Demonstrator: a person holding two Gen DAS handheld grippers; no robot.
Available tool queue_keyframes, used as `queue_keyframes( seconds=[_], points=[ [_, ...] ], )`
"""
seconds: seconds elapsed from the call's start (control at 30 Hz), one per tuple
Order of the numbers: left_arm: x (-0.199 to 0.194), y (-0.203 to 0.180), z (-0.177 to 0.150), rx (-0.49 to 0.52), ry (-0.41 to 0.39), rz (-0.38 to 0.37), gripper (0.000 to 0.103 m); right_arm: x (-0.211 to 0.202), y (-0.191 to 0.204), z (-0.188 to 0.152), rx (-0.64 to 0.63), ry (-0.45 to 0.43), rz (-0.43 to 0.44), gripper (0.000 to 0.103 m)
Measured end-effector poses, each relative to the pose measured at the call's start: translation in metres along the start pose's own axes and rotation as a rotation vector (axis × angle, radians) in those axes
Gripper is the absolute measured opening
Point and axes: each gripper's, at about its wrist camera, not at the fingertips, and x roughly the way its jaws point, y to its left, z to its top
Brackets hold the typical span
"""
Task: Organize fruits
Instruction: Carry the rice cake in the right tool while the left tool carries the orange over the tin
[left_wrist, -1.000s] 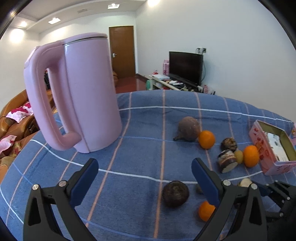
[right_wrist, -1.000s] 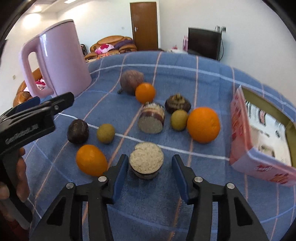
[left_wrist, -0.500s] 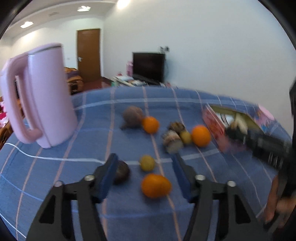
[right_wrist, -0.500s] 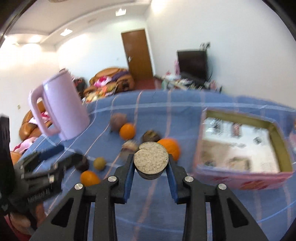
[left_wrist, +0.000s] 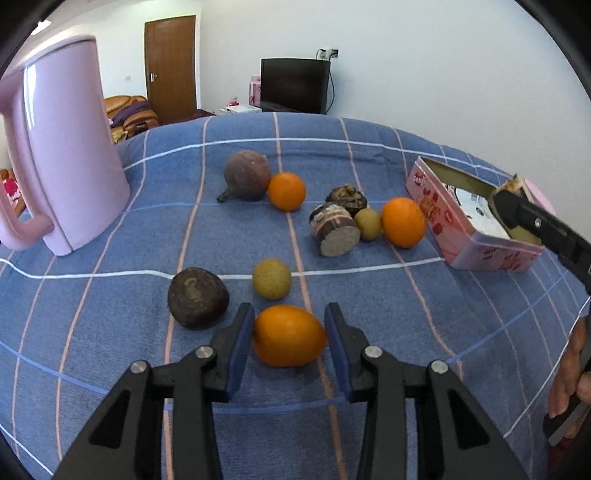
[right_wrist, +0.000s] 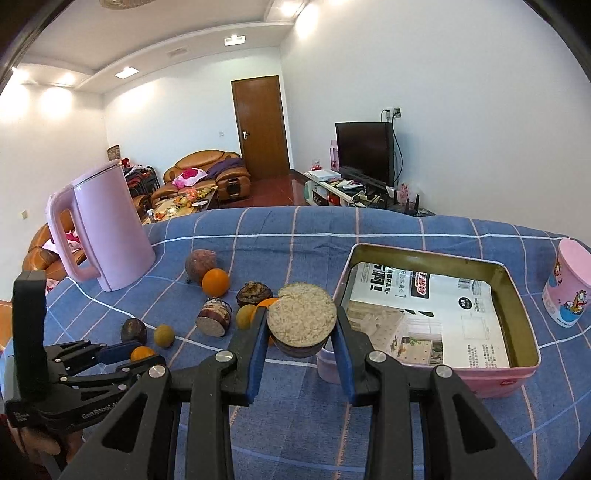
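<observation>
Lifted since earlier, taro piece (right_wrist: 302, 319) sat pinched in right gripper (right_wrist: 301, 345), before paper-lined pink tin (right_wrist: 524, 363); left gripper (left_wrist: 289, 334) bracketed orange (left_wrist: 289, 335), contact unclear.

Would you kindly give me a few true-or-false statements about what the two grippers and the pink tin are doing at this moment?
1. The right gripper grips a cut taro piece in the air. True.
2. The left gripper brackets a green fruit. False: an orange fruit sits between its fingers.
3. The pink tin already holds several oranges. False: only printed paper shows inside.
4. The pink kettle stands upright. True.
</observation>
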Motion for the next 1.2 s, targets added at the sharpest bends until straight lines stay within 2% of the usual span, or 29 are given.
queue_keyframes(
  seconds=[0.23, 0.43, 0.53, 0.7, 0.83, 1.07, 1.2],
  points=[
    [-0.002, 0.012, -0.001, -0.056, -0.008, -0.04, 0.039, 0.004, -0.005, -0.002, 0.032, 0.008, 0.007, 0.035],
    [-0.021, 0.0, -0.005, -0.063, -0.096, -0.031, 0.039, -0.008, -0.013, 0.002, 0.043, -0.041, 0.008, 0.035],
    [-0.03, -0.017, -0.002, -0.03, -0.145, -0.032, 0.039, -0.016, -0.02, 0.006, 0.038, -0.079, -0.005, 0.035],
    [-0.039, -0.058, 0.021, 0.022, -0.209, -0.096, 0.039, -0.028, -0.049, 0.011, 0.037, -0.133, -0.081, 0.035],
    [-0.036, -0.095, 0.04, 0.076, -0.241, -0.134, 0.039, -0.027, -0.082, 0.012, 0.055, -0.132, -0.136, 0.035],
    [-0.002, -0.15, 0.067, 0.092, -0.217, -0.213, 0.039, -0.011, -0.128, 0.008, 0.061, -0.064, -0.183, 0.035],
    [0.024, -0.176, 0.076, 0.097, -0.168, -0.239, 0.039, 0.0, -0.141, 0.002, 0.051, -0.014, -0.196, 0.035]
  ],
)
